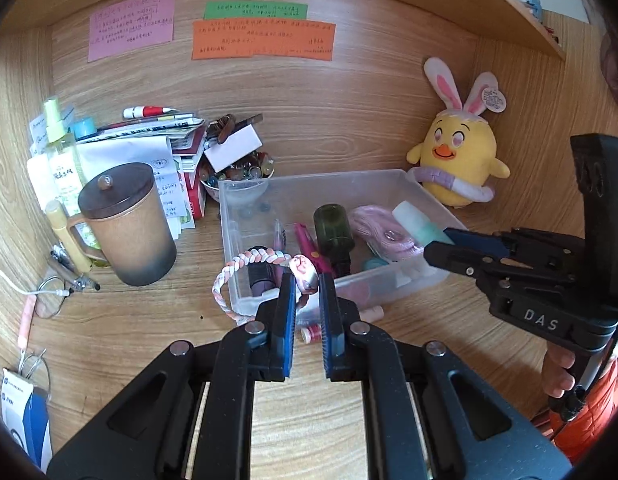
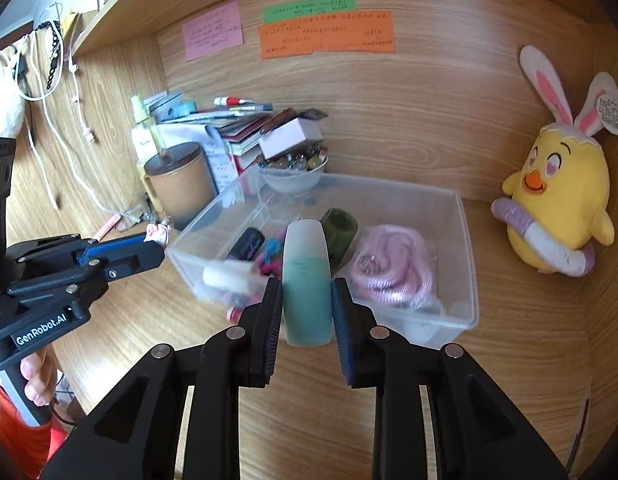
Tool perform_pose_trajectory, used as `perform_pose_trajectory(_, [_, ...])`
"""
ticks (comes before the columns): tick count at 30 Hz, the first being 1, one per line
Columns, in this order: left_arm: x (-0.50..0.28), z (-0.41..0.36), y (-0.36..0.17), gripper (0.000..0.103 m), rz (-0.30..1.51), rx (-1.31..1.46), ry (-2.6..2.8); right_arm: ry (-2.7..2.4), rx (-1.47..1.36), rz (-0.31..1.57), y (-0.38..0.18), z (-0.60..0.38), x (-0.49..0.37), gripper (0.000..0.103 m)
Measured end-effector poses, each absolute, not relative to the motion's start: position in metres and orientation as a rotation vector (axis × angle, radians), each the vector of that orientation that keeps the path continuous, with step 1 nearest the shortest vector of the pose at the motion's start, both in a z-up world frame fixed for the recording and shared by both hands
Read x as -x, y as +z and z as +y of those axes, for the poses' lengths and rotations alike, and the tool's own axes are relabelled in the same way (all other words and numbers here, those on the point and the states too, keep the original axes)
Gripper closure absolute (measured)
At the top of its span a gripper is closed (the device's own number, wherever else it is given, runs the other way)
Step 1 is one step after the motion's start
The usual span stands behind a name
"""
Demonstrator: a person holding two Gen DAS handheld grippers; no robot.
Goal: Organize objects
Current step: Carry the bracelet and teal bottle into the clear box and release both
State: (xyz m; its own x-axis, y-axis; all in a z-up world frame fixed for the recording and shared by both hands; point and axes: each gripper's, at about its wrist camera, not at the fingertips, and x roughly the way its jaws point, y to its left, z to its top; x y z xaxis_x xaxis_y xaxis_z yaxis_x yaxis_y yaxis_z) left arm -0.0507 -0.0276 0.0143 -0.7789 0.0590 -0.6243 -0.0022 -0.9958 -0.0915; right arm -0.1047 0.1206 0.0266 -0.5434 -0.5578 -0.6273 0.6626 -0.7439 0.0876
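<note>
We clamp the left gripper (image 1: 307,280) on the braided hair tie (image 1: 245,266) and the right gripper (image 2: 307,292) on the teal bottle (image 2: 307,280), both above the clear bin's (image 2: 467,240) near edge, apparently for sorting.

Both views are evenly and softly lit, with only faint shadows. Straight edges are bowed by fisheye distortion, corners are vignetted black, and the clear bin (image 2: 461,264) is slightly motion-blurred.

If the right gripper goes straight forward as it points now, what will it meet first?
Probably the clear plastic bin: the right gripper, shut on the teal bottle, points into it, toward the dark green jar. Depth is uncertain.
</note>
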Motion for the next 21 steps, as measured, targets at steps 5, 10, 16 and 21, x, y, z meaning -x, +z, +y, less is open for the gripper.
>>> perform_pose_trajectory(5, [0.074,-0.032,0.007,0.093,-0.136,1.086,2.901,-2.291,-0.877,0.224,0.021,0.109,0.126,0.081])
perform_pose_trajectory(10, [0.092,-0.028,0.003,0.093,-0.123,1.109,2.867,-2.283,-0.939,0.246,0.006,0.095,0.146,0.081])
perform_pose_trajectory(16, [0.110,-0.024,0.002,0.093,-0.124,1.134,2.835,-2.268,-0.969,0.263,-0.005,0.087,0.155,0.081])
perform_pose_trajectory(21, [0.120,-0.020,0.001,0.093,-0.137,1.161,2.811,-2.251,-0.988,0.255,-0.008,0.088,0.159,0.080])
